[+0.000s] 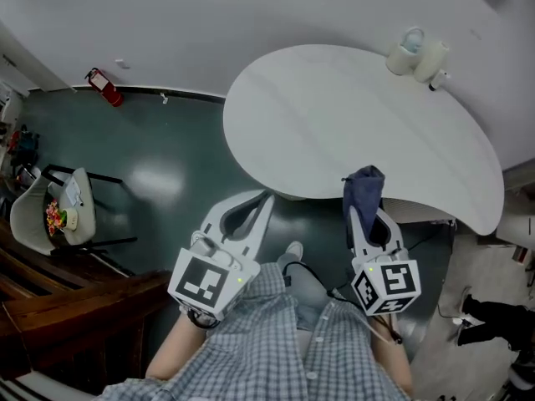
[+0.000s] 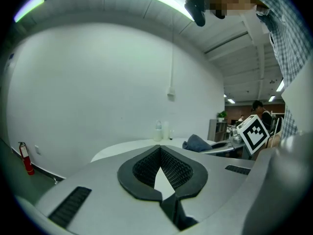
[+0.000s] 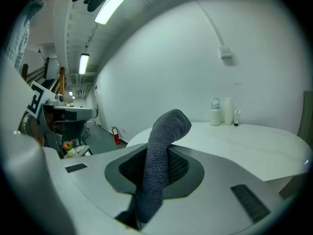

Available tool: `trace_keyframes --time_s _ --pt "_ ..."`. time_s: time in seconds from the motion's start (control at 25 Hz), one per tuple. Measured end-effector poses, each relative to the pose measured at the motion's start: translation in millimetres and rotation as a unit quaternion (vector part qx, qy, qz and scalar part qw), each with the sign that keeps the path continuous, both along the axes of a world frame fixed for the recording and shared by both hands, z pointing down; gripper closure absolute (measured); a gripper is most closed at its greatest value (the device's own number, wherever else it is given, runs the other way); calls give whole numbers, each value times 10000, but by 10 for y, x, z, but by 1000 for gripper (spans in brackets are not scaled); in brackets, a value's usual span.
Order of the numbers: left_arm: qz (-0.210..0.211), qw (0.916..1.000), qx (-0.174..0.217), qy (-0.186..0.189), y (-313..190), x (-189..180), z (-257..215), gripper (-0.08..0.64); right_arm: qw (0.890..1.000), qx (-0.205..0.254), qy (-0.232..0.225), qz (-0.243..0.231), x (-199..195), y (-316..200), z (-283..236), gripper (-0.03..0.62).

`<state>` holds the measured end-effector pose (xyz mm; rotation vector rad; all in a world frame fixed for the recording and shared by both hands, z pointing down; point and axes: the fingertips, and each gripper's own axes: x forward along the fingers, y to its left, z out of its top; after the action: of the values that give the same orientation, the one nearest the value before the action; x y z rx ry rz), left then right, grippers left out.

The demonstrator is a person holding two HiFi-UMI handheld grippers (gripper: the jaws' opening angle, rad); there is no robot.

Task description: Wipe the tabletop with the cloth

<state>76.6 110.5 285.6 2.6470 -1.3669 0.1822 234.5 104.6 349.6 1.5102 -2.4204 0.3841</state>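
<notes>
A white rounded tabletop [image 1: 351,115] lies ahead of me, bare in the middle. A dark blue cloth [image 1: 364,184] stands up from my right gripper [image 1: 364,200], whose jaws are shut on it just at the table's near edge. In the right gripper view the cloth [image 3: 161,170] rises between the pads and folds over above the tips. My left gripper [image 1: 266,197] is held off the table's near-left edge, shut with nothing in it. From the left gripper view [image 2: 160,148] the cloth [image 2: 197,142] shows to the right, over the table [image 2: 122,148].
White bottles [image 1: 415,54] stand at the table's far edge by the wall. A red fire extinguisher [image 1: 104,87] leans at the wall's foot on the left. A chair with colourful items [image 1: 50,211] and wooden furniture [image 1: 50,299] sit at the lower left.
</notes>
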Motion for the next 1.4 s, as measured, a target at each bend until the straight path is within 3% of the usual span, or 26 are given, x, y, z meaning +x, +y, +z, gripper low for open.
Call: trace_keyframes --time_s 0.36,0.84,1.24,1.4 --pt "-189 9997 -127 -58 -544 272 47 555 9983 -377 441 -57 445 -574 416 528" --pt "-69 9995 -238 -195 -888 232 134 555 9889 -830 1226 137 759 -966 942 526" --pt "-172 9976 -581 -332 -1139 -165 307 555 9630 -1350 2267 548 848 -1349 1515 526" --pt "-210 9971 -666 -319 -1235 -371 330 555 9576 -1622 2300 614 728 -1379 1711 526"
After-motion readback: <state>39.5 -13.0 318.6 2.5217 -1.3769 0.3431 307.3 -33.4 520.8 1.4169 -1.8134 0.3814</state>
